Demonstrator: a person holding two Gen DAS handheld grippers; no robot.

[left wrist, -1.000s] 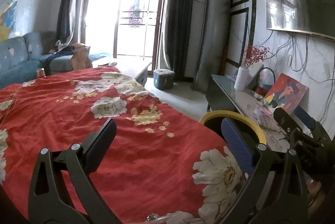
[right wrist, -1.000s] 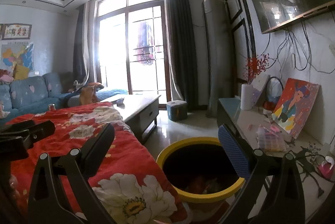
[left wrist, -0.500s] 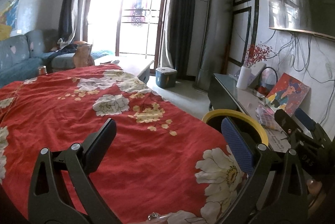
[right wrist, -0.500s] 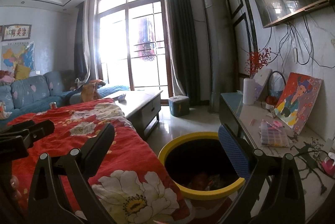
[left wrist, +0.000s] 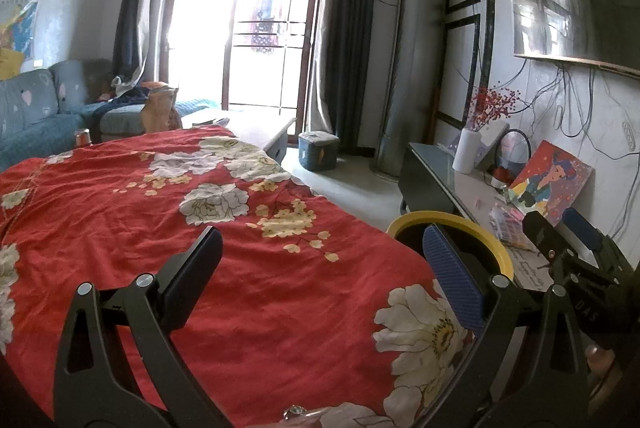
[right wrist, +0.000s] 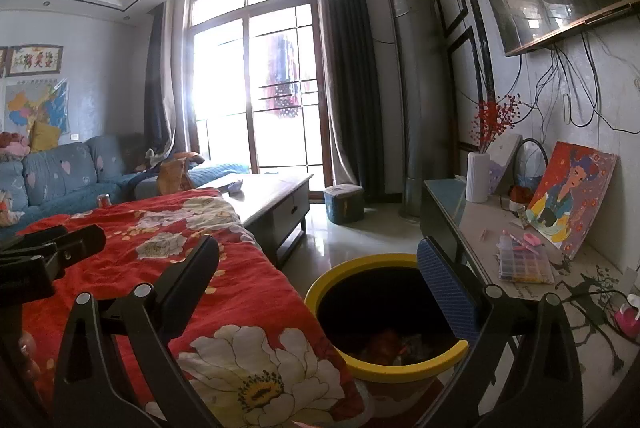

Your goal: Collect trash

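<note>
Left hand-held gripper [left wrist: 320,268]: I hold it above the red flowered cloth [left wrist: 240,268], jaws wide apart, nothing between them.
Right hand-held gripper [right wrist: 320,272]: also wide apart and empty, over the edge of the cloth and the bin [right wrist: 384,368].
Bin: yellow rim, dark inside, on the floor just beside the cloth; some trash [right wrist: 388,342] lies at its bottom.
Trash left to collect: I see none on the cloth in either view; a small shiny thing [left wrist: 294,413] at the near edge is too unclear to name.
Risk one: I may close on the loose cloth and drag it, because it is wrinkled.
Risk two: my right tool may knock the bin rim, being close above it.
Risk three: things on the side table [right wrist: 472,224] are not trash; I could take them by mistake.
</note>
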